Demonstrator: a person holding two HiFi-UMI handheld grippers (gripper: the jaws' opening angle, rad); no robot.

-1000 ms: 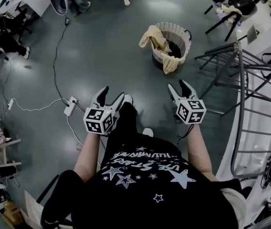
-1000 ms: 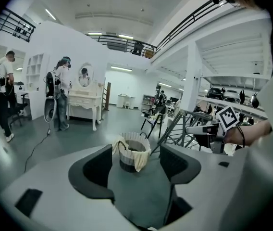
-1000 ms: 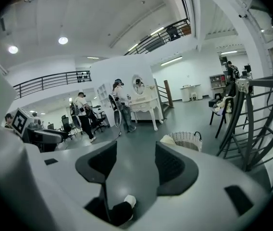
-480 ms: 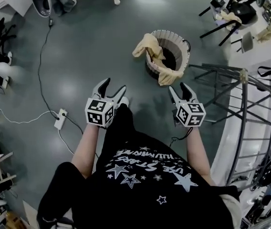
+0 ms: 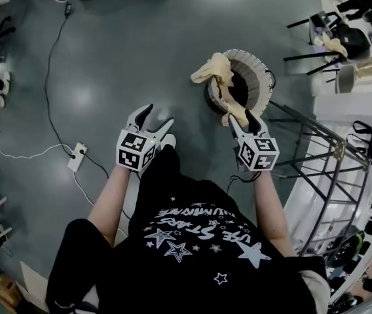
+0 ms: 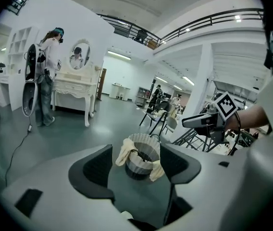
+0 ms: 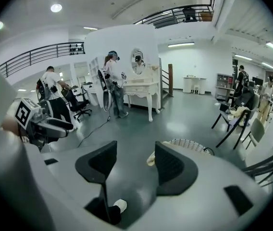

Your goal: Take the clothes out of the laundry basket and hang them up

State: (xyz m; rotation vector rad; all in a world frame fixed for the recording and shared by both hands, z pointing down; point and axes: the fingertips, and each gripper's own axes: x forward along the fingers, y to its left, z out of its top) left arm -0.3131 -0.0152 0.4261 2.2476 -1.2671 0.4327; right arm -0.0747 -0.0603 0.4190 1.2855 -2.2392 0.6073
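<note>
1. Your left claw [image 5: 154,118] and right claw [image 5: 241,118] are open and empty.
2. The yellow clothes [image 5: 217,65] hang over the basket [image 5: 253,60] rim, just ahead on the floor [image 5: 140,44].
3. Pull hard and the basket may tip.

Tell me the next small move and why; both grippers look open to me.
Probably lower the right gripper onto the cream cloth draped over the near rim of the laundry basket. Both grippers' jaws stand apart with nothing between them, that fold lies just ahead of the right one, and the left gripper is farther off.
</note>
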